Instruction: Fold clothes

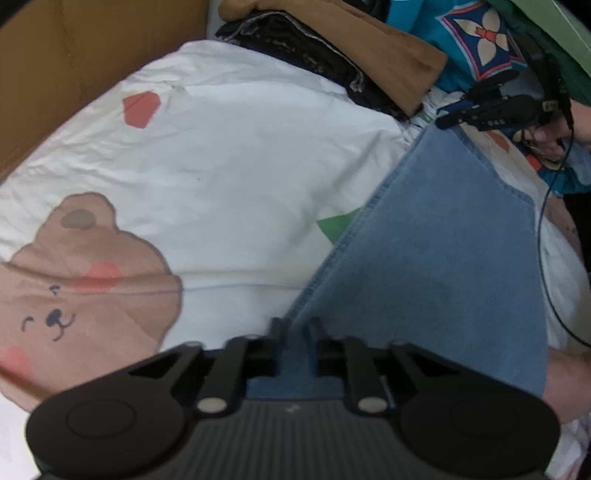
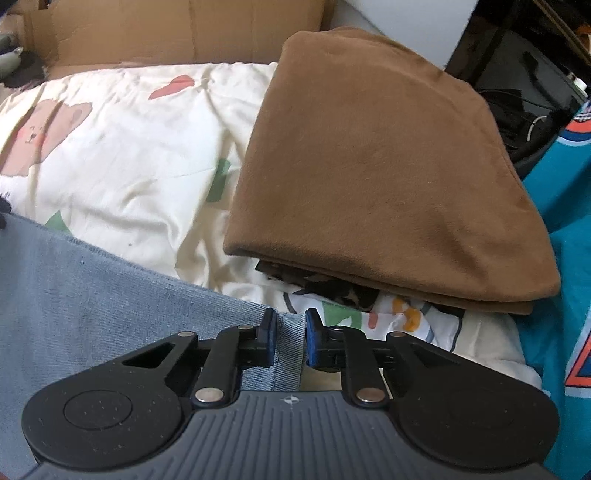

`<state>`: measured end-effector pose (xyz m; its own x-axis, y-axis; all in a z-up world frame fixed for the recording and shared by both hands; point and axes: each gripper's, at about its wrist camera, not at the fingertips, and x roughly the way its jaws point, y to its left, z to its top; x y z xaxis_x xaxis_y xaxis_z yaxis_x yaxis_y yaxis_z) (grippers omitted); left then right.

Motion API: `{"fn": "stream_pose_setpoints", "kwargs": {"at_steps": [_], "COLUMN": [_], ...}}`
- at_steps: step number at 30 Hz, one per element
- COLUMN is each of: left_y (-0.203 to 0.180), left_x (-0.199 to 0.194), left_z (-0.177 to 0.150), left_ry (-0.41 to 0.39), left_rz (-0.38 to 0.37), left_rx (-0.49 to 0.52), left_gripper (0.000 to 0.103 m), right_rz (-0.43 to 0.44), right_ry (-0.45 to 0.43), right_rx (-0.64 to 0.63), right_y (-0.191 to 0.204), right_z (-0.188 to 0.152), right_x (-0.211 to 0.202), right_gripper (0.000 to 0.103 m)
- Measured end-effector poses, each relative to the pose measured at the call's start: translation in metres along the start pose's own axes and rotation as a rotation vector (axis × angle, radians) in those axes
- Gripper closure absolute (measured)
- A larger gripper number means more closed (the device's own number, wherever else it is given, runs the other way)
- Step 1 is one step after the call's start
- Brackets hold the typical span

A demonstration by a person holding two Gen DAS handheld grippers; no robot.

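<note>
Jeans [image 1: 436, 258]: blue denim, flat on a bed sheet [image 1: 240, 147] printed with bears, at 3 o'clock in the left view.
Left gripper [image 1: 294, 328]: jaws narrow, pinched on the jeans' edge at 6 o'clock.
Right gripper [image 2: 290, 328]: jaws narrow, gripping a denim corner; the pads seem to press it.
Folded pile: brown cloth [image 2: 388, 166] over a dark garment [image 1: 314, 55], at 1 o'clock beyond the jeans.
Cardboard [image 2: 177, 33]: at 12 o'clock, behind the bed.
</note>
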<state>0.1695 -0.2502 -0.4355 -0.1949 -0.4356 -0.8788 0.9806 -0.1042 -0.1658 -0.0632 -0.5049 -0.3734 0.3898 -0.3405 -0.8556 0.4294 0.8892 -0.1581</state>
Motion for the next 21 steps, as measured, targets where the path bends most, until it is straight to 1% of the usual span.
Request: {"fn": "stream_pose_setpoints", "kwargs": {"at_steps": [1,4,10,15,18,21], "left_y": [0.002,0.003,0.002,0.004,0.005,0.004], "left_x": [-0.001,-0.004,-0.004,0.007,0.011,0.008], "left_z": [0.0,0.0,0.002,0.0,-0.001,0.0], "left_ry": [-0.007,-0.023,-0.04,-0.034,-0.035,-0.039], "left_rz": [-0.009,-0.012,-0.001,0.014,0.025,0.038], "left_rx": [-0.007,-0.009,-0.007,-0.019,-0.036,-0.045], "left_gripper": [0.1,0.101,0.102,0.102,0.102,0.101], "right_rz": [-0.004,-0.015,-0.025,-0.021,-0.024,-0.015], "right_ry": [-0.003,-0.014,-0.007,0.037,0.034,0.033], "right_rx": [0.001,0.005,0.018,0.032,0.046,0.067], "right_y": [-0.001,-0.005,-0.006,-0.004,-0.002,-0.005], "right_z": [0.002,0.007,0.012,0.008,0.01,0.012], "right_x": [0.0,-0.001,0.004,0.028,0.036,0.035], "right_gripper": [0.088,0.088,0.088,0.088,0.086,0.085]}}
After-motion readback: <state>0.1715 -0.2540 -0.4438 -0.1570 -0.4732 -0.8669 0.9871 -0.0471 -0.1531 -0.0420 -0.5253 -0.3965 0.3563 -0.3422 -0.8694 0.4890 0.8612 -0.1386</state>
